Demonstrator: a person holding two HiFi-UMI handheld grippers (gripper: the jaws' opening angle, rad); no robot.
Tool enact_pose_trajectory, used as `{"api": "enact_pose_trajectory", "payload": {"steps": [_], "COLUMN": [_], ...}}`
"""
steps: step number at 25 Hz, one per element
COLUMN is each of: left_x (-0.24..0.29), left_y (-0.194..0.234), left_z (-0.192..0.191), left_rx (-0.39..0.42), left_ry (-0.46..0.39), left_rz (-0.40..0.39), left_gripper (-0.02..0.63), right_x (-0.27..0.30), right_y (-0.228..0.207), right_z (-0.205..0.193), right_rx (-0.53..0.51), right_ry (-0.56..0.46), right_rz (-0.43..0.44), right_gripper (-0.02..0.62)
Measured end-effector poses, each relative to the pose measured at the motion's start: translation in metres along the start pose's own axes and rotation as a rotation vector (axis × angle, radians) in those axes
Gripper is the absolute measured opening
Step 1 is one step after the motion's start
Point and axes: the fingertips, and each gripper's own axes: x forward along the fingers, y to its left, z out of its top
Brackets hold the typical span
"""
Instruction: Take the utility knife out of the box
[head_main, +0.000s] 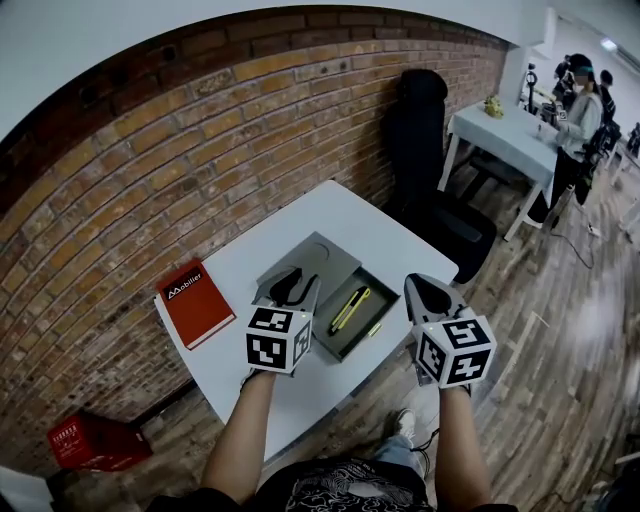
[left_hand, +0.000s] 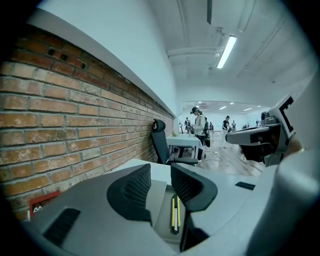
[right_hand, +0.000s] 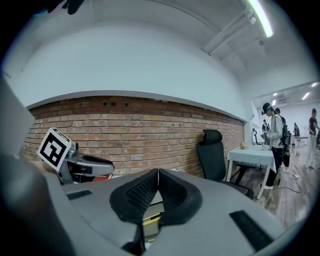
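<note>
A yellow and black utility knife (head_main: 350, 309) lies in the tray of an open grey box (head_main: 372, 320) on the white table (head_main: 330, 215). The box's lid (head_main: 325, 255) rests beside the tray at the back left. My left gripper (head_main: 297, 284) hovers over the lid's near left part, open, with nothing between its fingers. In the left gripper view the knife (left_hand: 175, 212) shows just below and beyond the left gripper (left_hand: 160, 171). My right gripper (head_main: 428, 291) is off the table's right edge, to the right of the box, shut and empty. In the right gripper view a strip of the knife (right_hand: 150, 217) shows under the right gripper (right_hand: 158, 173).
A red book (head_main: 195, 301) lies on the table's left part. A black office chair (head_main: 432, 170) stands behind the table by the brick wall. A red crate (head_main: 90, 441) sits on the floor at the left. Farther back is another white table (head_main: 505, 130) with a person (head_main: 578, 110).
</note>
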Motion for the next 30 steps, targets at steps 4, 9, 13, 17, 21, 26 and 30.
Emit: {"api": "enact_pose_trajectory", "payload": {"steps": [4, 9, 13, 17, 21, 26, 30], "left_x": [0.022, 0.04, 0.052, 0.059, 0.062, 0.061, 0.066], "left_y": [0.001, 0.001, 0.001, -0.001, -0.004, -0.008, -0.013], "left_z": [0.008, 0.016, 0.021, 0.019, 0.013, 0.003, -0.013], "left_rx": [-0.016, -0.052, -0.084, -0.112, -0.123, -0.126, -0.133], "left_ry": [-0.001, 0.005, 0.005, 0.012, 0.026, 0.049, 0.102], "left_rz": [0.078, 0.194, 0.272, 0.346, 0.403, 0.448, 0.453], "left_gripper": [0.127, 0.126, 0.127, 0.127, 0.127, 0.127, 0.127], "right_x": [0.029, 0.065, 0.088, 0.107, 0.121, 0.13, 0.131], "right_y": [-0.024, -0.047, -0.06, -0.063, -0.063, -0.056, -0.051], "right_z": [0.008, 0.022, 0.03, 0.03, 0.033, 0.028, 0.019], "right_rx": [-0.015, -0.041, -0.06, -0.088, -0.109, -0.115, -0.119], "right_ry": [0.0, 0.011, 0.016, 0.029, 0.026, 0.027, 0.04], "right_rz": [0.083, 0.208, 0.298, 0.393, 0.477, 0.576, 0.623], "right_gripper": [0.02, 0.02, 0.02, 0.02, 0.02, 0.02, 0.02]}}
